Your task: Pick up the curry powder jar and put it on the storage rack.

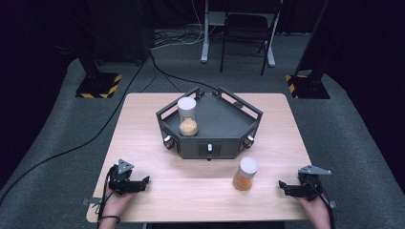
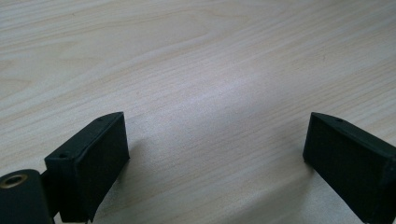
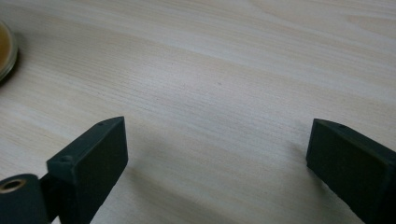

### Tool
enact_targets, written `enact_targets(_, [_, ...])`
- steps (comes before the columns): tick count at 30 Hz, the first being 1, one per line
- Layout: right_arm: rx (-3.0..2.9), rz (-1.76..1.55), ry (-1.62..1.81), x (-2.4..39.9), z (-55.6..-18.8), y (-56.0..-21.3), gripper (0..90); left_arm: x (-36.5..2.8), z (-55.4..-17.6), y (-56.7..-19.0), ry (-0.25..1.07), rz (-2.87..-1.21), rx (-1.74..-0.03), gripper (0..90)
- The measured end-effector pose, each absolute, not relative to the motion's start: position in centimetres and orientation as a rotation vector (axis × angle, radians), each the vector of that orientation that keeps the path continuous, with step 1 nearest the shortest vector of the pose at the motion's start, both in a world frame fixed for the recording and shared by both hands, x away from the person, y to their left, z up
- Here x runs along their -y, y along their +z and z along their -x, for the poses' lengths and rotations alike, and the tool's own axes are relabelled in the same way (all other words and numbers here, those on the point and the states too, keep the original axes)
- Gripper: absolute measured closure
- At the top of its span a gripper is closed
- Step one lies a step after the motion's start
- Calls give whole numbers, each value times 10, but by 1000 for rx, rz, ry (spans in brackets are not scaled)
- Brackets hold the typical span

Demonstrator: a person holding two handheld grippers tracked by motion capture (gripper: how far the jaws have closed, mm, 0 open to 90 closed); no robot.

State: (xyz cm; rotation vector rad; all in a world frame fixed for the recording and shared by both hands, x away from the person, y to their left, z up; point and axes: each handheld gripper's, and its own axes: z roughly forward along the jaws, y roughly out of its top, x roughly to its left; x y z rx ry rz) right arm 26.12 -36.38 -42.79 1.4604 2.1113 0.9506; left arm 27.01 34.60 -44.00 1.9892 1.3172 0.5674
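High view: both grippers rest near the bottom edge of the table (image 1: 143, 102), the left gripper (image 1: 146, 182) at lower left, the right gripper (image 1: 282, 185) at lower right, both with jaws apart and nothing between them. The jar on the table (image 1: 245, 173) sits just left of the right gripper, lower centre-right, upright, half full of orange stuff. A second jar (image 1: 187, 116) stands in the dark tray (image 1: 224, 125) at mid frame. My worry: tall narrow jar, so a sideways nudge from one jaw could tip it.

Left gripper view: jaws wide, bare wood between.

Right gripper view: jaws wide too, the jar's base peeks in at the upper left edge (image 3: 5, 49), so it's off-line and a straight push could miss or clip it.
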Motion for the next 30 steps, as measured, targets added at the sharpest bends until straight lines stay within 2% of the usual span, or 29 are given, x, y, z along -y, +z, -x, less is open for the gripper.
enact_targets(30, [-2084,-1373,1258,370,-234,-403,66,-346,-270,-440,568,-1991,-1316,63])
